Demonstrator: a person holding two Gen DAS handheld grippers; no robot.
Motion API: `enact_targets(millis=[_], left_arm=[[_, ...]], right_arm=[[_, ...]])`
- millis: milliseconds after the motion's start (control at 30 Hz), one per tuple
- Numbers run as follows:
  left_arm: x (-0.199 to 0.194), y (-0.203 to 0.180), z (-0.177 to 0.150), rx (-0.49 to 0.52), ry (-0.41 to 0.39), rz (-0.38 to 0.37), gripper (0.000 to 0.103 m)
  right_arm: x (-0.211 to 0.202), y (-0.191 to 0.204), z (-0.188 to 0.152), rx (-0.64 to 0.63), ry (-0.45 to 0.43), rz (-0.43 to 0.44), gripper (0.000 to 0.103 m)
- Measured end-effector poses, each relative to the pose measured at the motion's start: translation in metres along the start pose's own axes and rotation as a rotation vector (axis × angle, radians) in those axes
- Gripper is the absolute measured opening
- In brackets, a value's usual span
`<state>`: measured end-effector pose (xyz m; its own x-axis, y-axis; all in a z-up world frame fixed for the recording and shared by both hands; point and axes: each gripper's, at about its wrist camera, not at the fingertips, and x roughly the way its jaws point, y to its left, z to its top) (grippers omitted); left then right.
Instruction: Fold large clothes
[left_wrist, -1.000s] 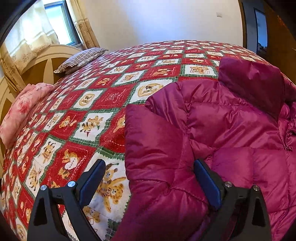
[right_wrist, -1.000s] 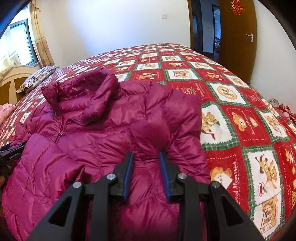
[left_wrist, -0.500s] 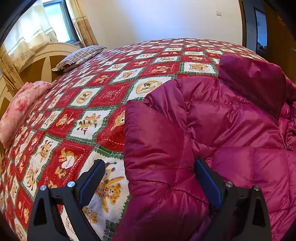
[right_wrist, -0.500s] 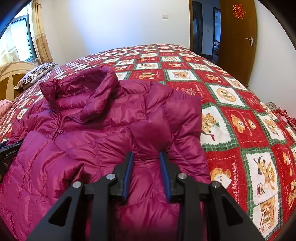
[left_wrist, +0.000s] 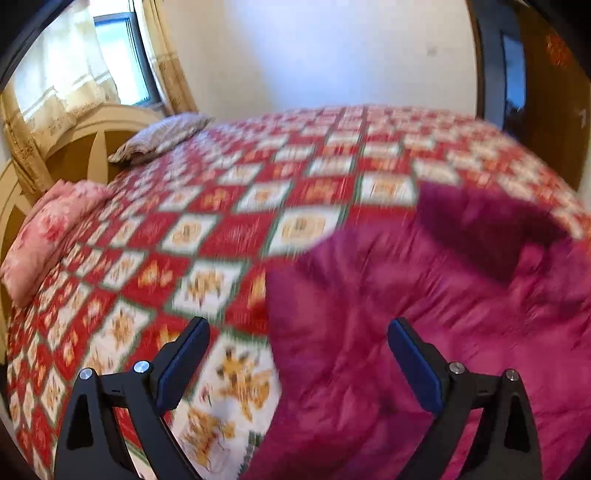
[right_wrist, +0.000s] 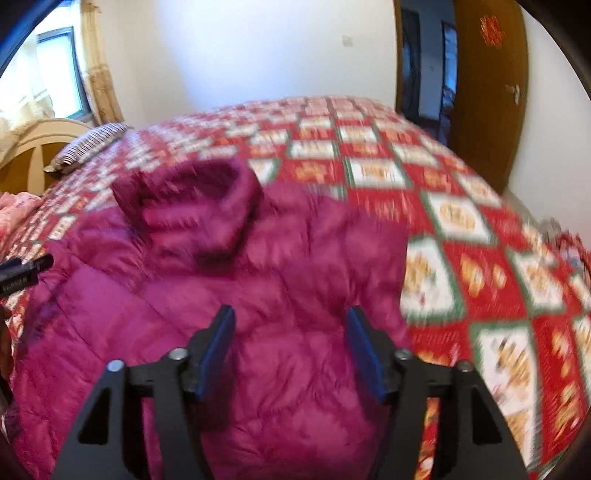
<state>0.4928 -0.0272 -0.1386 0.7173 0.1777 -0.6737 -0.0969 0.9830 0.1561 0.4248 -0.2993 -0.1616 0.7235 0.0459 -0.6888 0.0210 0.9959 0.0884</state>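
You are working over a bed (left_wrist: 280, 192) covered by a red, white and green patchwork quilt (right_wrist: 480, 258), with a white wall behind it. Your right gripper (right_wrist: 290, 350) has just been opening; its 2 fingers (right_wrist: 218, 350) now stand apart, released, above the magenta puffer jacket (right_wrist: 258, 295), with the padded cloth below the gap and not pinched. Your left gripper (left_wrist: 295, 363) is spread wide too, gripping nothing: its left finger is over the quilt, its right finger over the jacket's folded edge. The jacket lies spread on the near part of the bed, its collar (right_wrist: 192, 199) raised toward the far side. Farther out, a striped pillow (left_wrist: 162, 136) and a pink pillow (left_wrist: 48, 236) lie by the headboard (left_wrist: 81, 147), beside a curtained window (left_wrist: 110, 62). A brown door (right_wrist: 487, 92) stands at the right. Both views are blurred.
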Motion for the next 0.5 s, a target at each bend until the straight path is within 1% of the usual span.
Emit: enact_targets(millis=[67,100,200,300,400,500], left_arm=[[-0.003,-0.004,0.019,-0.006,-0.001,-0.039,0.097],[0.000,-0.009,0.034,-0.012,0.011,-0.077,0.097],[0.016,-0.026,0.070,-0.035,0.037,-0.140,0.097],[0.040,-0.046,0.102,-0.045,0.074,-0.173,0.097],[0.066,-0.066,0.119,-0.045,0.117,-0.186,0.097],[0.093,-0.091,0.117,0.040,0.163,-0.181,0.097]], right_arm=[[-0.002,0.003,0.016,-0.021,-0.014,0.002,0.075],[0.001,0.004,0.029,-0.027,-0.013,0.020,0.076],[0.016,0.005,0.058,-0.037,-0.006,0.050,0.077],[0.035,0.007,0.082,-0.044,-0.007,0.056,0.077],[0.056,0.007,0.099,-0.029,0.011,0.053,0.079],[0.077,0.008,0.107,-0.039,0.053,0.066,0.079]])
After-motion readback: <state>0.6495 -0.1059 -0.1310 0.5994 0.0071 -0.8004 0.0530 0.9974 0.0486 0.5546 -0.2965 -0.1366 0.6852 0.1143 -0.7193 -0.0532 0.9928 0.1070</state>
